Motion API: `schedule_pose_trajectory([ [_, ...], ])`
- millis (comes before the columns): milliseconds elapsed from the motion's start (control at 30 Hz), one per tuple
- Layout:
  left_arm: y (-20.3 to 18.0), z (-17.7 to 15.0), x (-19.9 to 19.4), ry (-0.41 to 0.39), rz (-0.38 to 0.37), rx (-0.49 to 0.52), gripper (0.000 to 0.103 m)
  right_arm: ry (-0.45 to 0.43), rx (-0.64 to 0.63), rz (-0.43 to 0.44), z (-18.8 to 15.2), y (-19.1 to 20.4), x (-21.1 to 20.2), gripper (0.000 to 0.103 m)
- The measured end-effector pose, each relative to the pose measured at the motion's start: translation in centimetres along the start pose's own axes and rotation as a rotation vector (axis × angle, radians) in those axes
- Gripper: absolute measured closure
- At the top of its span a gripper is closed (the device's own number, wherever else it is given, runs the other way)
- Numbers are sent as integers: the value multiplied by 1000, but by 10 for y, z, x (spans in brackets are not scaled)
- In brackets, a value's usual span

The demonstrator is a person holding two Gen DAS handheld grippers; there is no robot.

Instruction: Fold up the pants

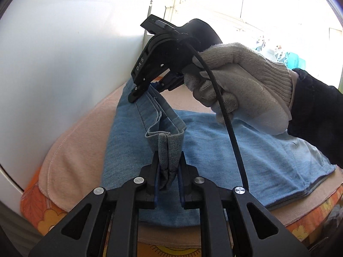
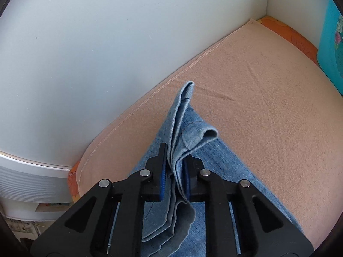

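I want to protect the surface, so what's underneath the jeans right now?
The jeans lie on a peach blanket, which covers an orange flowered sheet showing at the edges. Whatever lies beneath the sheet is covered.

Home bedroom prob.: bed w/ peach blanket (image 2: 257, 107), floral sheet (image 1: 49, 216), sunny window (image 1: 235, 4).

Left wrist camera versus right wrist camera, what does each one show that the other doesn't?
Only the left wrist view shows the gloved hand holding the right tongs, a bright window, and the left tongs shut on a hem.

Only the right wrist view shows a turquoise object in the corner.

Both show the blue jeans on a peach blanket beside a white wall, with denim clamped.
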State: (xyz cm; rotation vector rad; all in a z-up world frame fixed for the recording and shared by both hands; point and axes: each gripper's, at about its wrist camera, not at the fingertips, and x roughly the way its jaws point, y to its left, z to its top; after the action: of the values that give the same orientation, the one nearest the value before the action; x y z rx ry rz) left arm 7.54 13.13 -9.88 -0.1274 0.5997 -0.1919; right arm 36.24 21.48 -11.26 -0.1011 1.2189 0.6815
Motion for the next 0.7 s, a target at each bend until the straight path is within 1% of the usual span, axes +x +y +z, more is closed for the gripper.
schedule_pose_trajectory([
  [133, -8, 4, -15, -22, -53, 4, 91, -55, 28, 14, -9, -13, -34, 93],
  [267, -31, 11, -21, -40, -119, 30, 91, -102, 58, 16, -14, -26, -64, 93],
  [300, -38, 16, -17, -42, -138, 36, 91, -115, 69, 13, -12, -31, -68, 93],
  [467, -72, 24, -17, -50, -225, 70, 91, -165, 120, -24, -43, -63, -105, 93],
  [567, -91, 18, -23, -40, -291, 78, 91, -185, 152, -52, -66, -83, -125, 94],
  [700, -128, 13, -24, -30, -368, 109, 91, -209, 178, -106, -97, -114, -163, 94],
])
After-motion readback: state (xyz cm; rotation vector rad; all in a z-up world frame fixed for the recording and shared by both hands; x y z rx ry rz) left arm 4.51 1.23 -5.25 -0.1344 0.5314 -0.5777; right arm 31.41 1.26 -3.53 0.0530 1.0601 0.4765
